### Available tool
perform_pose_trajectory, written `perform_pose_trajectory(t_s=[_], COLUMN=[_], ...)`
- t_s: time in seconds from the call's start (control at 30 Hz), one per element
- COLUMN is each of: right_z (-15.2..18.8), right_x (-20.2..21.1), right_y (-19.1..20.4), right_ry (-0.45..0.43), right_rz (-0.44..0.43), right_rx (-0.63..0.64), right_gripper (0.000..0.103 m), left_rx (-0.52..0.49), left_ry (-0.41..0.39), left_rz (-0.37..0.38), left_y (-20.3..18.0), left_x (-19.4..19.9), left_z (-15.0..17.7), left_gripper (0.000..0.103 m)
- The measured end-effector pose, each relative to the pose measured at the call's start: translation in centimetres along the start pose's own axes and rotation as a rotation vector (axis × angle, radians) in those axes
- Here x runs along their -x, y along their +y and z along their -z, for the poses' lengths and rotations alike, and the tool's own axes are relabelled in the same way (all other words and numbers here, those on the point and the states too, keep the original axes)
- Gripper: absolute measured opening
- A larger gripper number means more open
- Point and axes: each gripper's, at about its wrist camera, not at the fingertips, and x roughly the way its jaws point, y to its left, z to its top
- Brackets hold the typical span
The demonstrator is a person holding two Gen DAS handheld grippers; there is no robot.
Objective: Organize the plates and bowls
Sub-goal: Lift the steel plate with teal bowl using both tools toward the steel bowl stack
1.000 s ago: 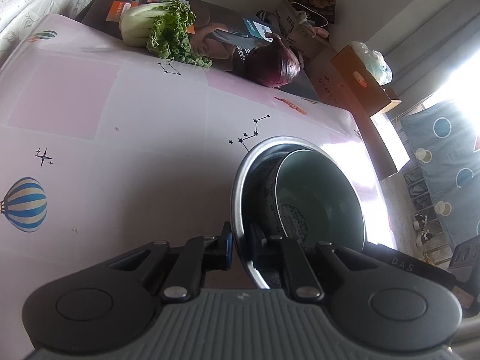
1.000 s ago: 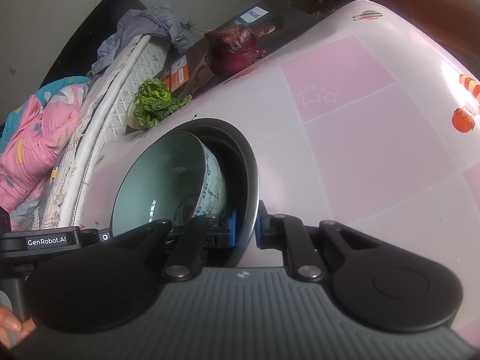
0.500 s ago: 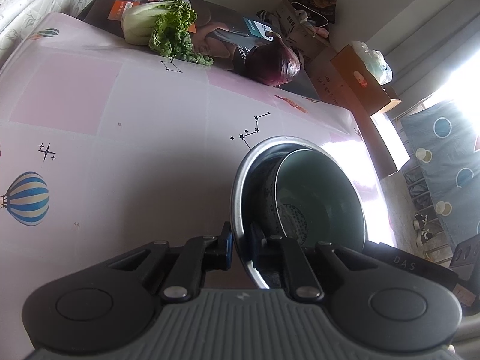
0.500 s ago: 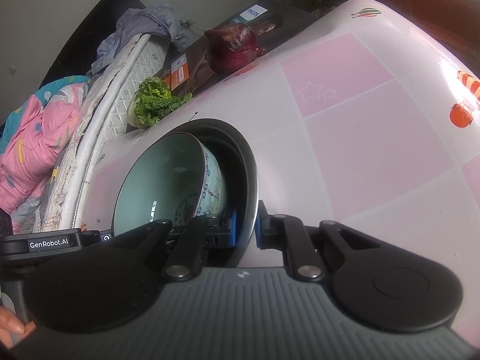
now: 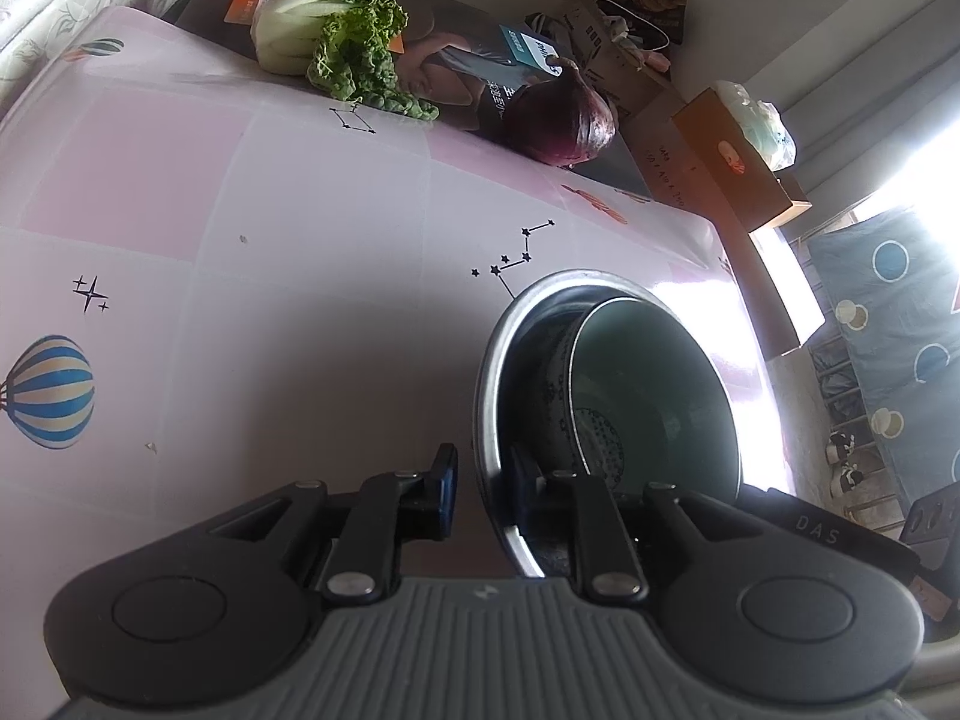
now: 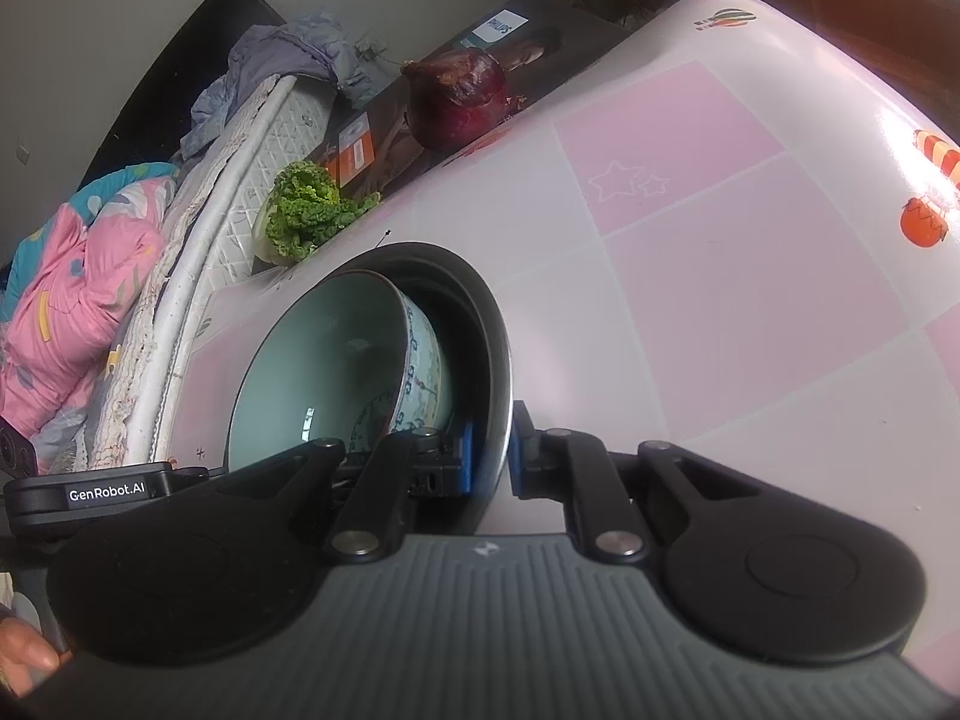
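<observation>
A steel bowl [image 5: 576, 281] stands on the pink-and-white tablecloth with a pale green ceramic bowl [image 5: 654, 384] tilted inside it. My left gripper [image 5: 485, 483] straddles the steel rim and its jaws are opening. The outer pad [image 5: 447, 480] stands off the rim and the inner finger is inside the bowl. On the opposite side, in the right wrist view, my right gripper [image 6: 492, 456] is shut on the steel bowl [image 6: 474, 294] at its rim. The ceramic bowl [image 6: 324, 360] shows its blue-patterned outside there.
A leafy cabbage [image 5: 336, 48] and a red onion [image 5: 564, 120] lie at the table's far edge on a dark printed box [image 5: 456, 66]. Cardboard boxes [image 5: 738, 162] stand beyond the table. A mattress [image 6: 198, 240] and pink bedding [image 6: 72, 276] run along one side.
The left gripper's outer finger has come away from the steel bowl's rim, leaving a small gap. The bowls and the right gripper have kept still.
</observation>
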Motion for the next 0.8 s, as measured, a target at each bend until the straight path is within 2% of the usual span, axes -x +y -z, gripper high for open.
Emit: perform_pose_trajectory(t_s=[0.17, 0.23, 0.8], right_z=[0.14, 0.13, 0.11], right_x=[0.07, 0.09, 0.19], right_y=[-0.03, 0.04, 0.35], right_ry=[-0.005, -0.007, -0.009], right_rz=[-0.001, -0.001, 0.002], right_rx=[0.003, 0.005, 0.015], right_gripper=[0.01, 0.01, 0.011], left_rx=[-0.001, -0.006, -0.008], left_ry=[-0.004, -0.005, -0.003], left_rz=[-0.003, 0.0, -0.016], left_y=[-0.14, -0.37, -0.51], left_x=[-0.01, -0.01, 0.11], left_z=[0.12, 0.15, 0.26], left_gripper=[0.016, 0.011, 0.011])
